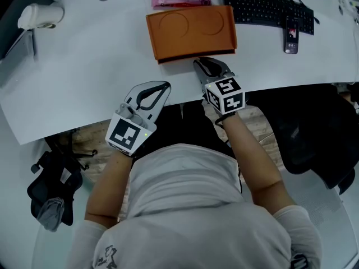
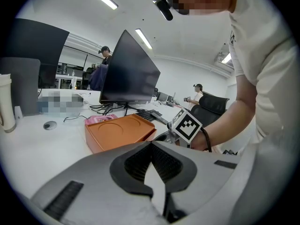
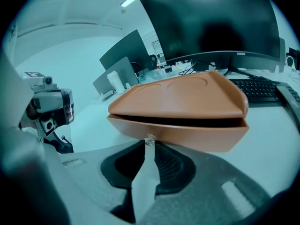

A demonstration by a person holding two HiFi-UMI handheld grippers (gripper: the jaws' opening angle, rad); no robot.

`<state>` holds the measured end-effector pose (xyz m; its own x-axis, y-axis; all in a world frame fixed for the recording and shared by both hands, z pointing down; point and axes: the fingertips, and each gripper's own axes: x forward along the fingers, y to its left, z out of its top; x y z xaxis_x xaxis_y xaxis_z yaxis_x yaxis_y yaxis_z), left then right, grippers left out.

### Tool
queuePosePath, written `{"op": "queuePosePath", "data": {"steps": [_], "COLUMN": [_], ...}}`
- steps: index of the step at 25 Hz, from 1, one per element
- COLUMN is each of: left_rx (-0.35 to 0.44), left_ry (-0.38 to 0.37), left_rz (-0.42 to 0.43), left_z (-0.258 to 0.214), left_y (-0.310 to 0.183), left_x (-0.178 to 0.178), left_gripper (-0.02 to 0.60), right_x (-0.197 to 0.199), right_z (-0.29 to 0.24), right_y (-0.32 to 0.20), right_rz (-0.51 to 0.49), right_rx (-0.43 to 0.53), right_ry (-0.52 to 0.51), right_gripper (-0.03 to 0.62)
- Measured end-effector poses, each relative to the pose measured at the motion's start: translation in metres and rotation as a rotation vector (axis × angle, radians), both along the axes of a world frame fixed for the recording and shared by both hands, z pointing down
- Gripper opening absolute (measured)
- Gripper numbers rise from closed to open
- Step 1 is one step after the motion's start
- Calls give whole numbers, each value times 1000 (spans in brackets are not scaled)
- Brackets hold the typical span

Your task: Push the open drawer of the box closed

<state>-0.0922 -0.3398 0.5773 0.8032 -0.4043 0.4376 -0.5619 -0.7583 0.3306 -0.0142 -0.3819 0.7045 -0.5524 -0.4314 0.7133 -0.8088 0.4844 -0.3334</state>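
On the right gripper (image 3: 149, 144), the fingers (image 3: 174, 165) pinch the small knob (image 3: 150, 139) of the drawer (image 3: 197, 136). Only the right gripper view shows this drawer slightly ajar in the orange box (image 3: 187, 95). The left gripper (image 2: 151, 145) has its fingers clenched and empty over the table (image 1: 84, 77), apart from the box.

box (image 1: 190, 31): smooth, matt orange, leather-like
drawer knob (image 3: 150, 139): clear, glossy
counter (image 1: 84, 77): smooth white, slight sheen
left gripper (image 2: 151, 143) pads (image 2: 169, 163): black, ribbed, matt
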Motion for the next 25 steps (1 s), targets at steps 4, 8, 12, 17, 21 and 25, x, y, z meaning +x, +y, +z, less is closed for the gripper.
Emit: {"op": "queuePosePath", "data": {"steps": [4,8,12,17,21,25], "left_rx": [5,-3,1,-9,-6,-4], "left_ry": [8,10,9,12,27,36], "left_rz": [13,12,13,10,-3,-15], "left_z": [-2,-1,1,2,-2,-6], "left_y": [-3,-4,-4,-1,0,5], "left_x": [3,3,3,2,2,3], "left_gripper": [0,0,0,0,0,0], "right_x": [0,-1,-2,-2,-2,3], "right_z": [0,0,0,0,0,-4], "right_y": [-6,-10,-13,-13,-14,-14], "right_rz": [-4,-4,-1,1,-1,-2], "right_rx": [5,6,5,10,14,31], "right_ry": [4,3,-3,-6,-12,-2], "right_gripper": [66,66,67,69,72,102]}}
